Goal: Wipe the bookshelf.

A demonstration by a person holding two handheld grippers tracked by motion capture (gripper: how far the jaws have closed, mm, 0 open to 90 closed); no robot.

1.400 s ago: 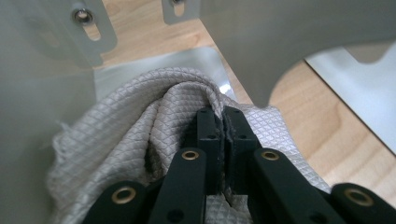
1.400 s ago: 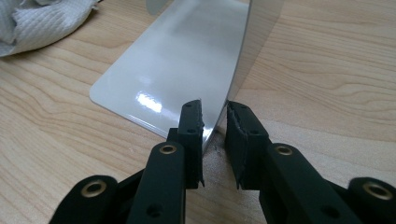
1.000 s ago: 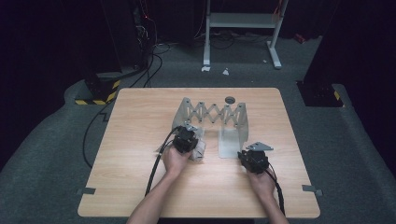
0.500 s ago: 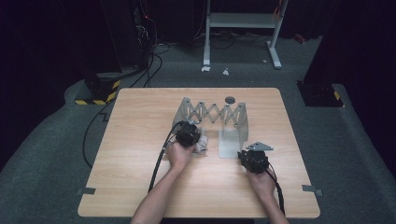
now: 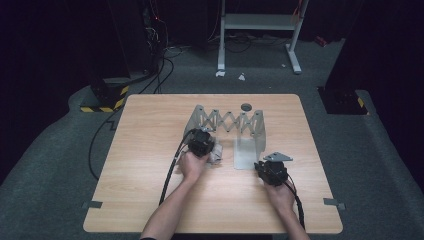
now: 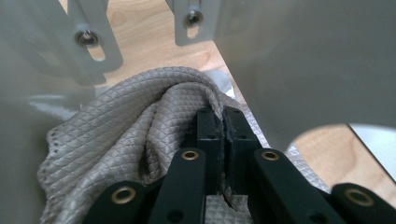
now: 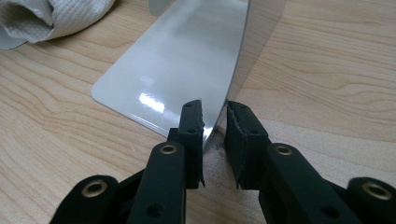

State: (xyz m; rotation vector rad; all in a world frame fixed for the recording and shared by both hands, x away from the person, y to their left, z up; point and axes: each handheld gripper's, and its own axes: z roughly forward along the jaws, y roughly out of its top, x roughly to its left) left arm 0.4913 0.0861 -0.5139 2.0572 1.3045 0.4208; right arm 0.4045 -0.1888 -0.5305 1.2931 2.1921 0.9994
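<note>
Table (image 5: pixel 150 165): light wood top, dark carpet around it, seen from the high view.
Left gripper (image 5: pixel 202 143): held in the person's left hand (image 5: pixel 191 166), at the left end of the rack, cable trailing back along the forearm.
Left jaws: pressed together on a fold of the cloth (image 6: pixel 126 135) — no gap visible between the 2 black pads in the left gripper view (image 6: pixel 223 128).
Cloth: grey, diamond-textured, bunched up against the rack's inner wall; in the high view it sits just right of the left gripper (image 5: pixel 216 153).
Rack (image 5: pixel 227 122): grey metal, 2 upright end plates joined by a scissor lattice, standing near the table's middle; slotted bars with screws show above the cloth (image 6: pixel 88 39).
Dark disc (image 5: pixel 246 107): on the table just behind the rack.
Base plate (image 7: pixel 182 70): flat, glossy, lying on the wood at the rack's right end (image 5: pixel 246 155).
Right gripper (image 7: pixel 215 121): held in the right hand (image 5: pixel 278 192), low at the plate's near corner (image 5: pixel 272 170).
Right jaws: narrow gap — the thin upright plate edge sits between the pads; contact cannot be told.
</note>
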